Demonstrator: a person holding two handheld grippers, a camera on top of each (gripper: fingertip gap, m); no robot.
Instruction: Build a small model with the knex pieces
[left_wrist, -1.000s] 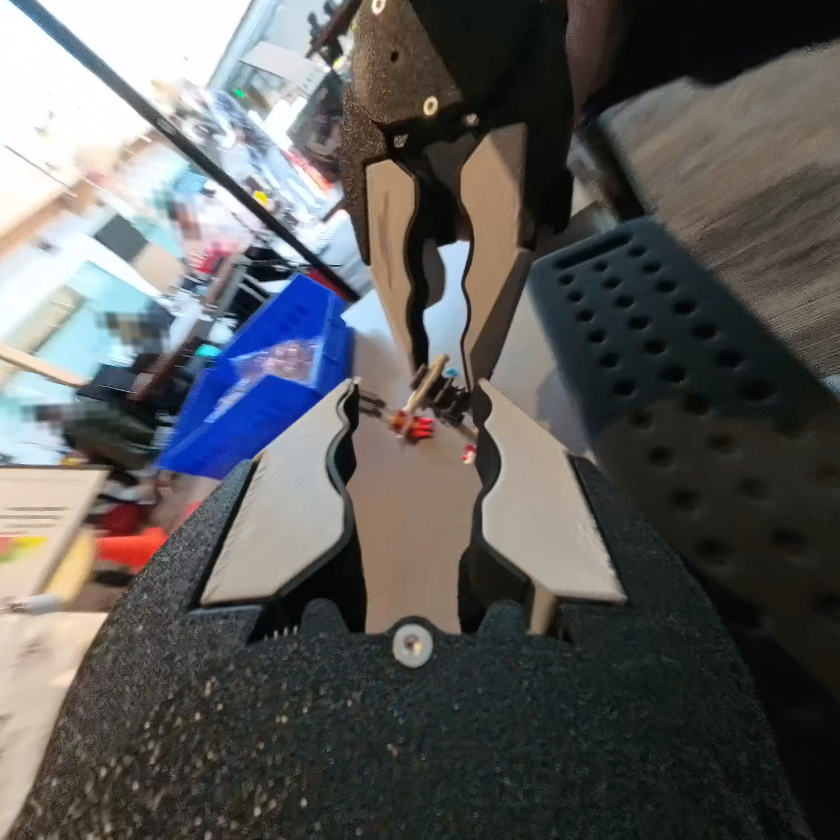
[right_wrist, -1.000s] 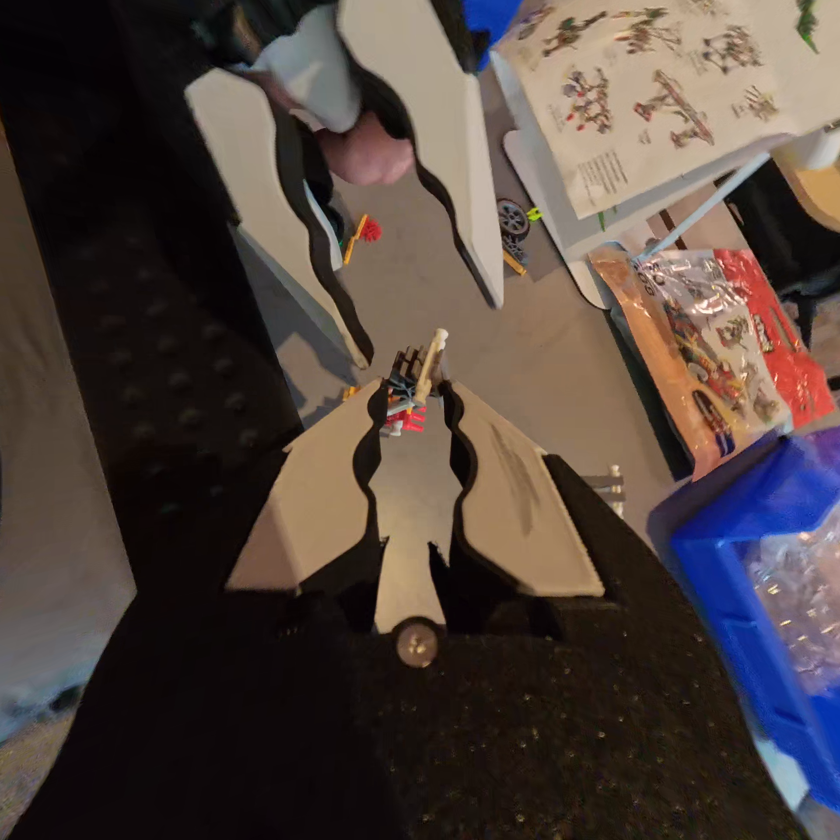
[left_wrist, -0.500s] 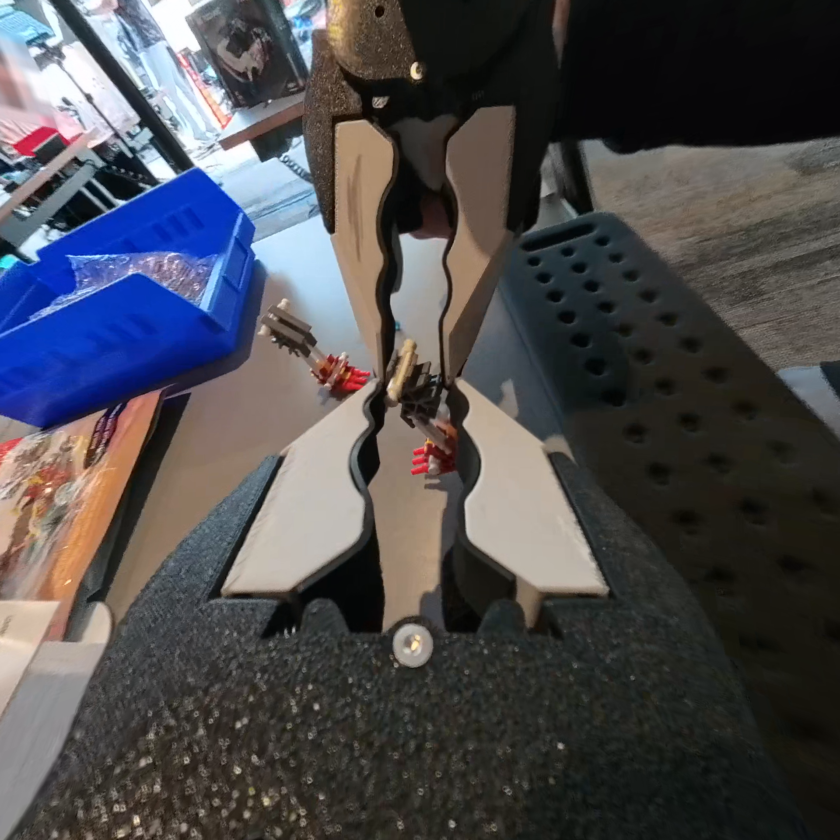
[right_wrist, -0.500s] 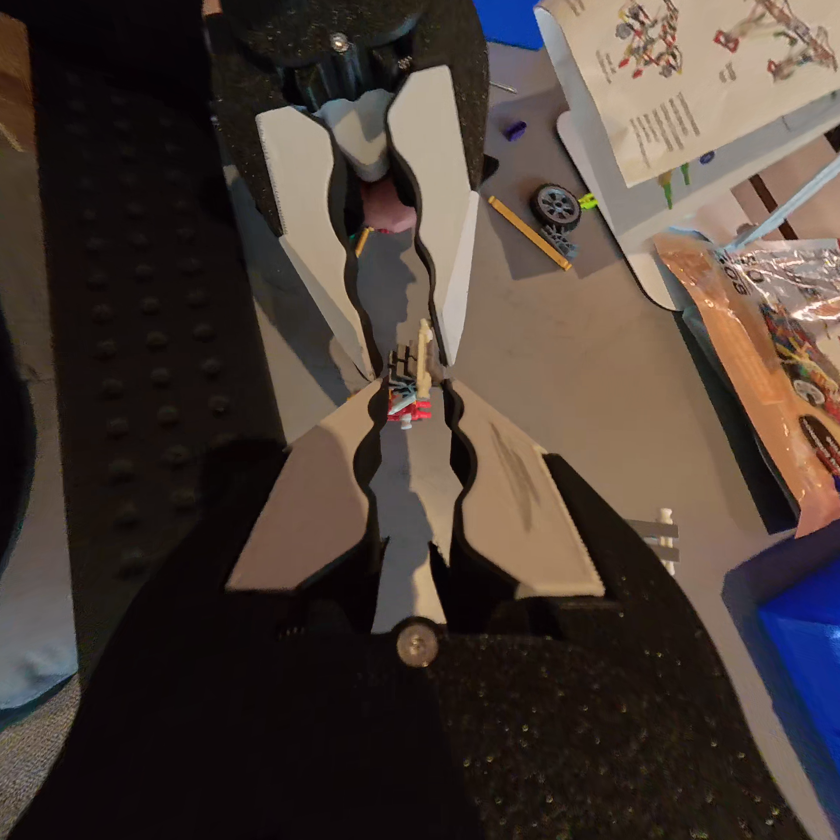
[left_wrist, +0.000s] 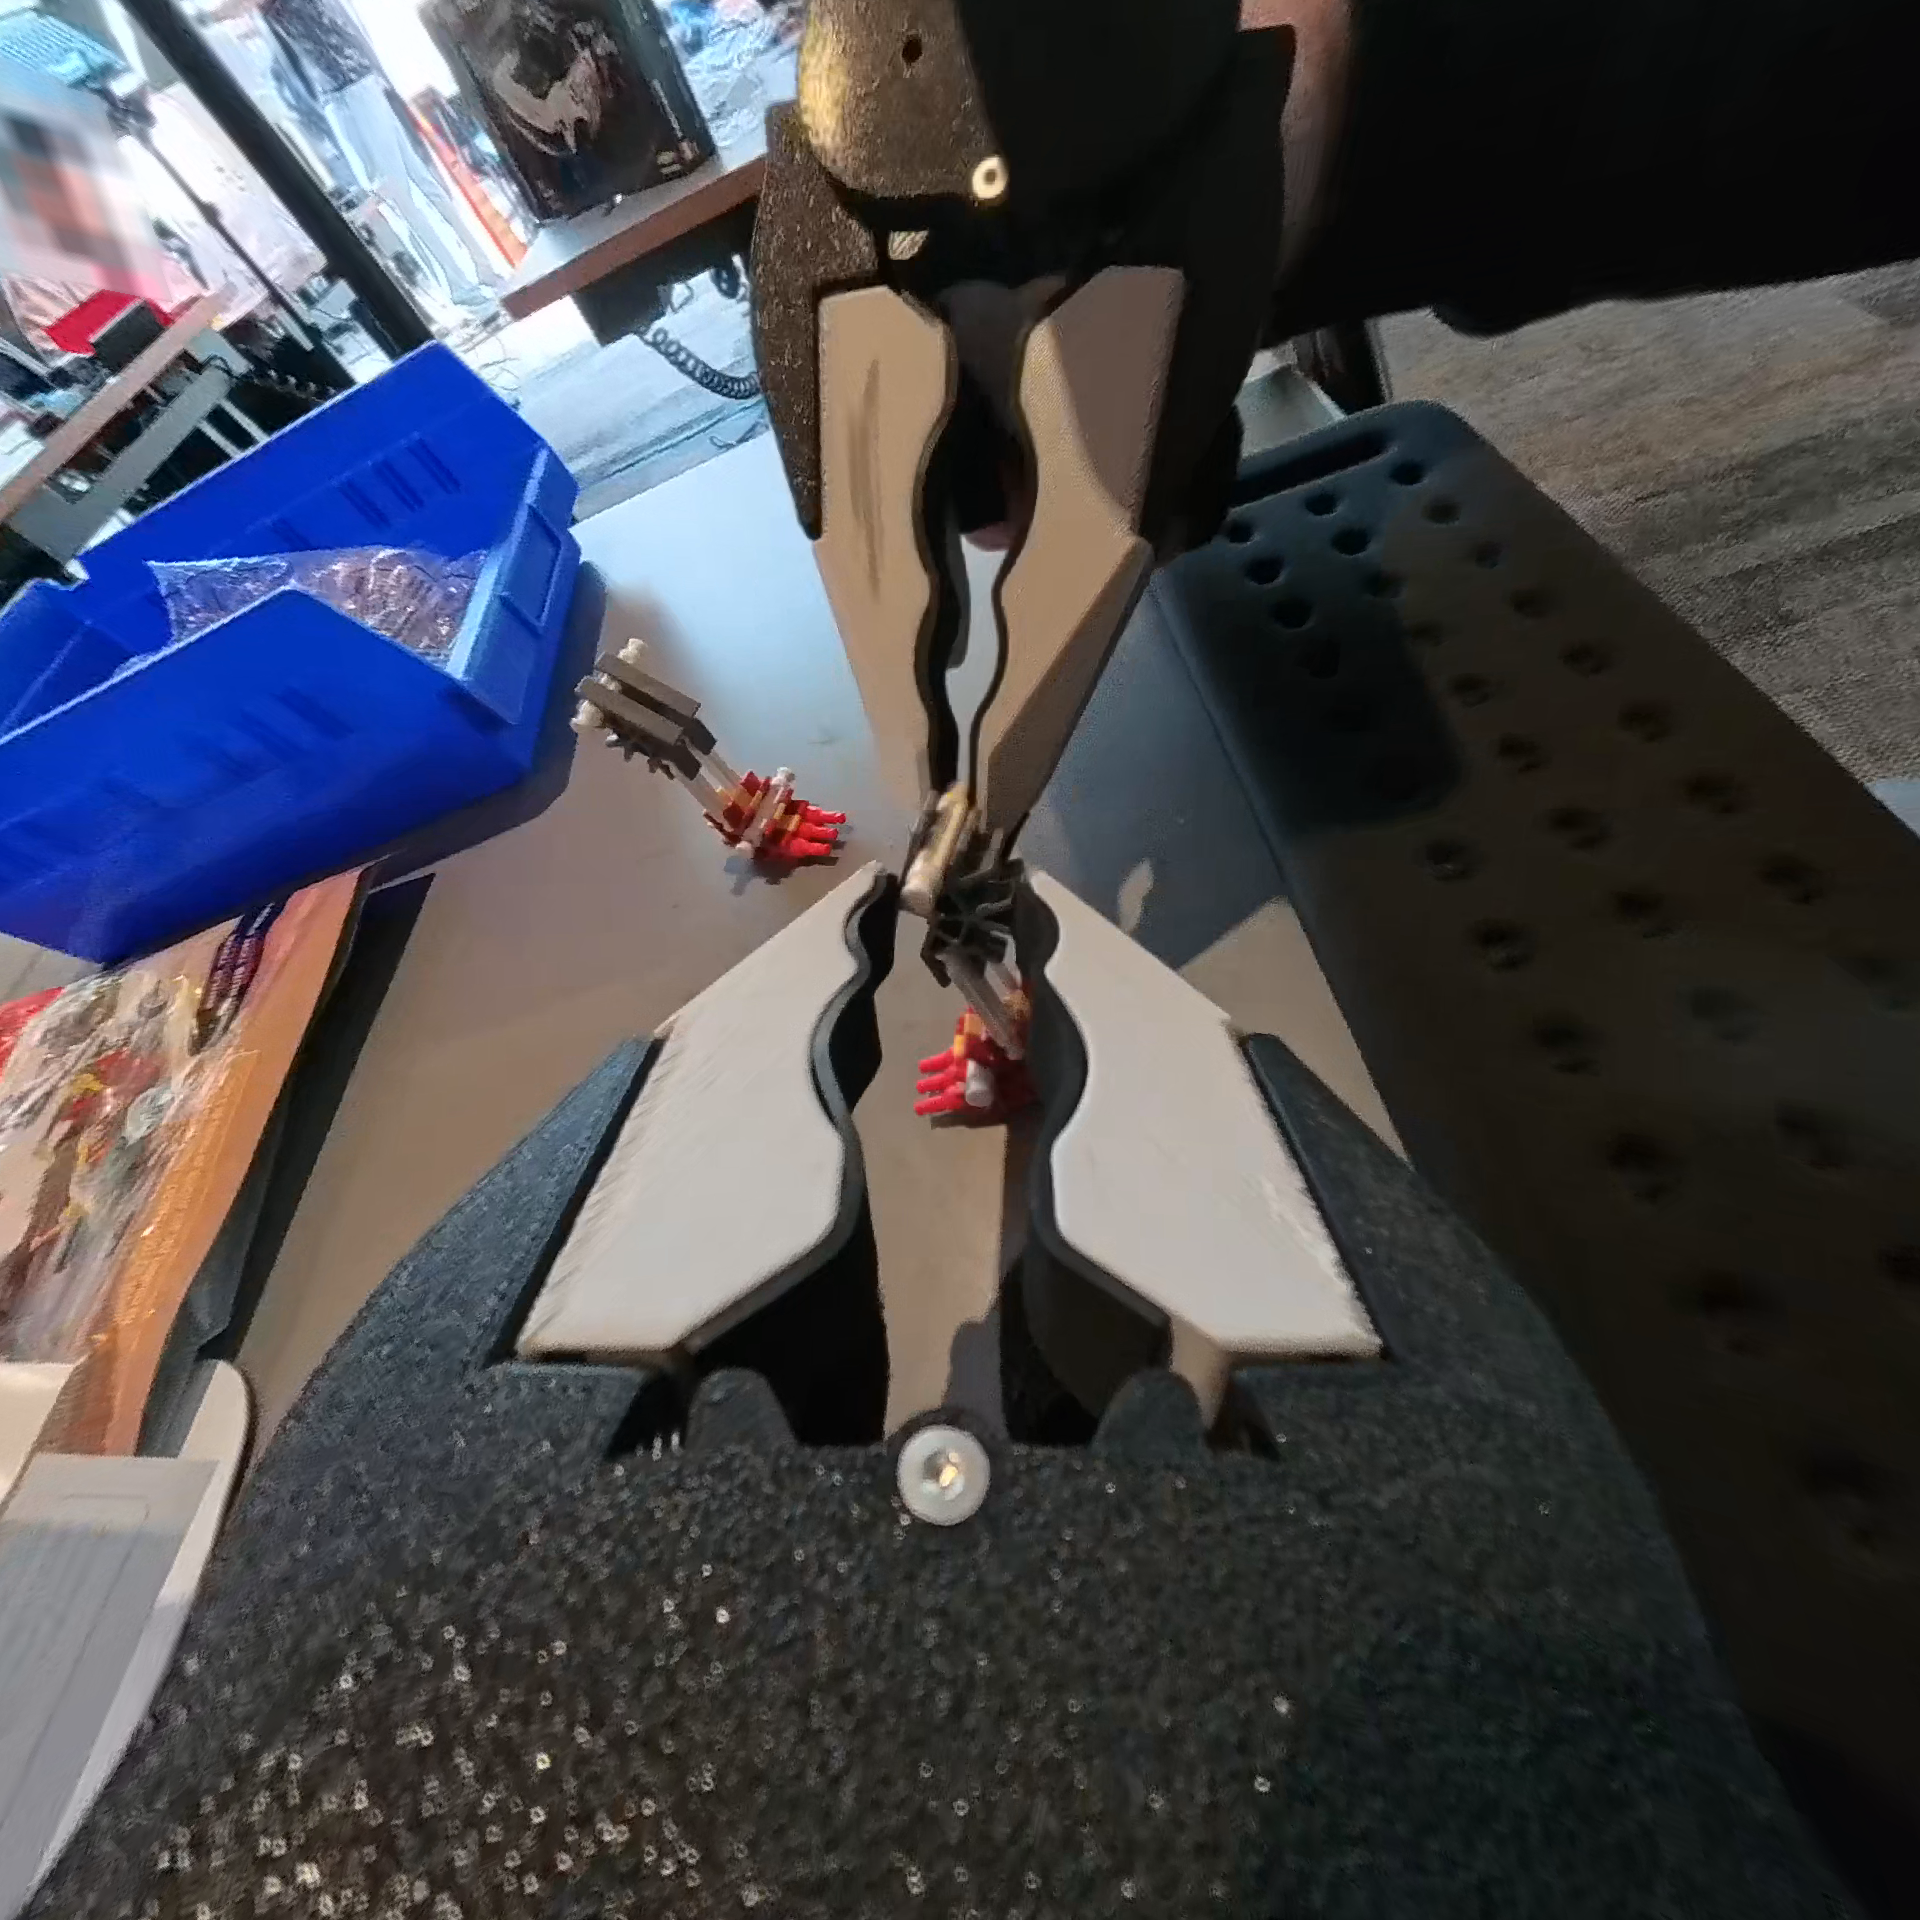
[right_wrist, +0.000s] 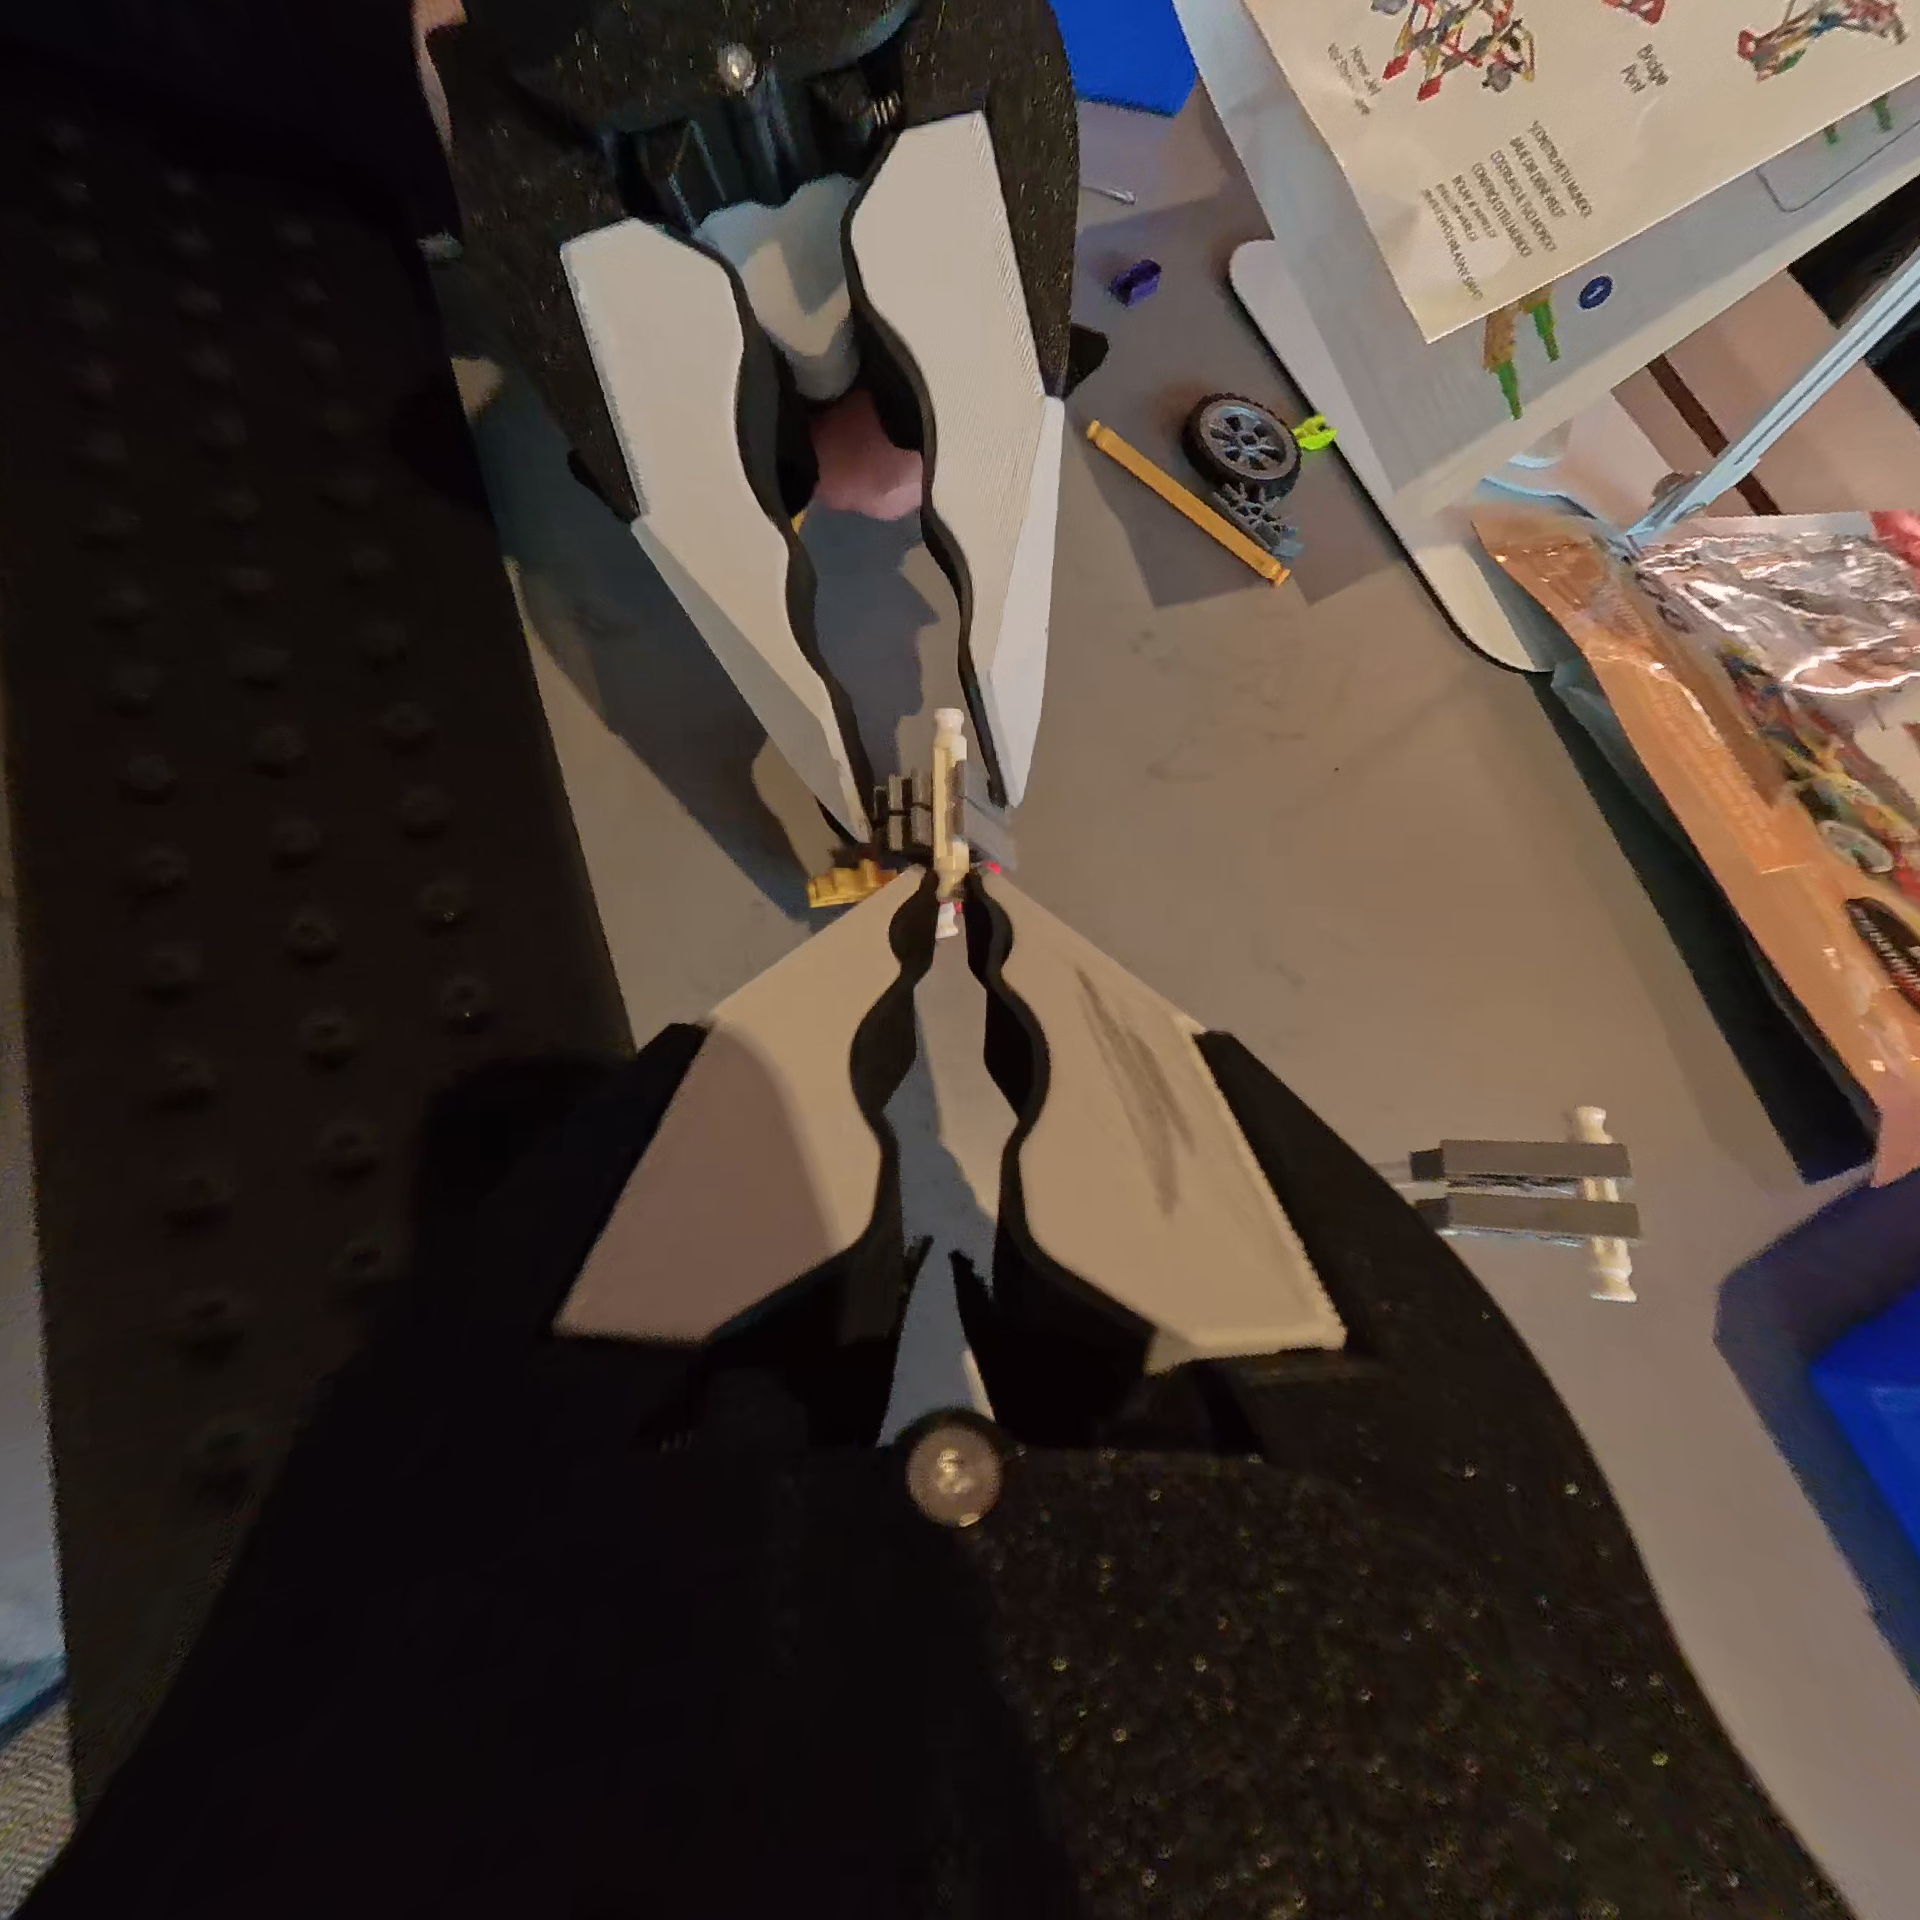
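Observation:
A small construction-toy assembly of black connectors (left_wrist: 966, 920), a white rod (right_wrist: 948, 790) and red pieces (left_wrist: 966, 1070) hangs above the grey table (right_wrist: 1299, 831) between two grippers that face each other tip to tip. My left gripper (left_wrist: 956, 899) is shut on the black connector part. It also shows in the right wrist view (right_wrist: 930, 805), coming from the top. My right gripper (right_wrist: 945, 883) is shut on the white rod. It also shows in the left wrist view (left_wrist: 966, 810), coming from above. A yellow piece (right_wrist: 847, 885) sits just left of the tips.
A second toy assembly (left_wrist: 707, 769) lies on the table, also in the right wrist view (right_wrist: 1527, 1195). A blue bin (left_wrist: 260, 665), a bag of parts (right_wrist: 1766, 727), an instruction sheet (right_wrist: 1558, 125), a wheel (right_wrist: 1244, 449) and a yellow rod (right_wrist: 1184, 504) surround it. A black perforated seat (left_wrist: 1558, 831) borders the table. The tips of both grippers are at nearly the same place. The black perforated seat (left_wrist: 1558, 831) is about 11 cm from my left fingertips. My right wrist view (right_wrist: 341, 1054) looks at it from another angle.
My left gripper has come in from farther off and narrowed its jaws onto the assembly. My right gripper's jaws have closed tighter on the white rod.

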